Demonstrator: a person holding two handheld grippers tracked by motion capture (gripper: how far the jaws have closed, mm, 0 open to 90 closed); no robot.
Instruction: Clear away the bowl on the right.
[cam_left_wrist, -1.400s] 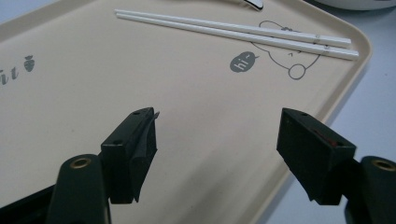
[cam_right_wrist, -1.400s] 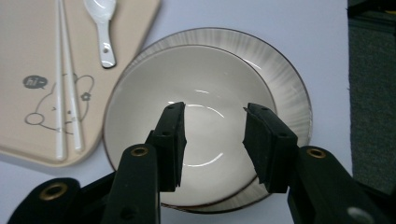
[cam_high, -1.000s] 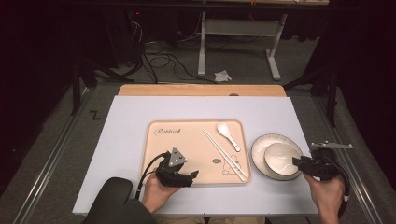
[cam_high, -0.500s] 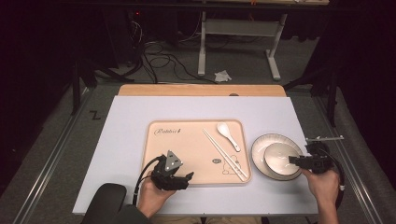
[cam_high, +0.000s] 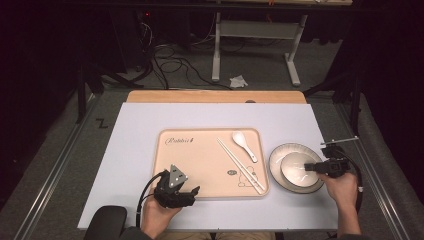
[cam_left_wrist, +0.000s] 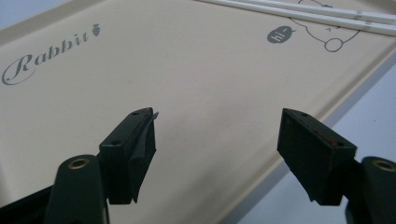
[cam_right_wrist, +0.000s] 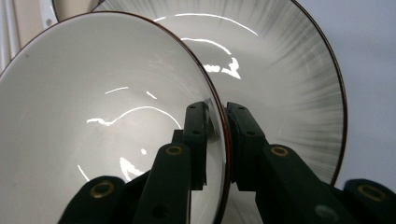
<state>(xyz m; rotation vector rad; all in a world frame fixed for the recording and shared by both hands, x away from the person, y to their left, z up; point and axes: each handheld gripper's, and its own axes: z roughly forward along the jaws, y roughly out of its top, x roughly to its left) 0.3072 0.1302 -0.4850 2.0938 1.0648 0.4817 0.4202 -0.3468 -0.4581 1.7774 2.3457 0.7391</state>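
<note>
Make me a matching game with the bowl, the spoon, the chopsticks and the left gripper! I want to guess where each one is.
Things:
1. bowl
2. spoon
3. chopsticks
4. left gripper

Places or states:
A. open, over the tray's near edge
B. lying slantwise across the tray, by the bear drawing
C. on the plate, rim pinched by the right gripper
D. at the tray's far right corner

Pairs: 1-C, 2-D, 3-B, 4-A
</note>
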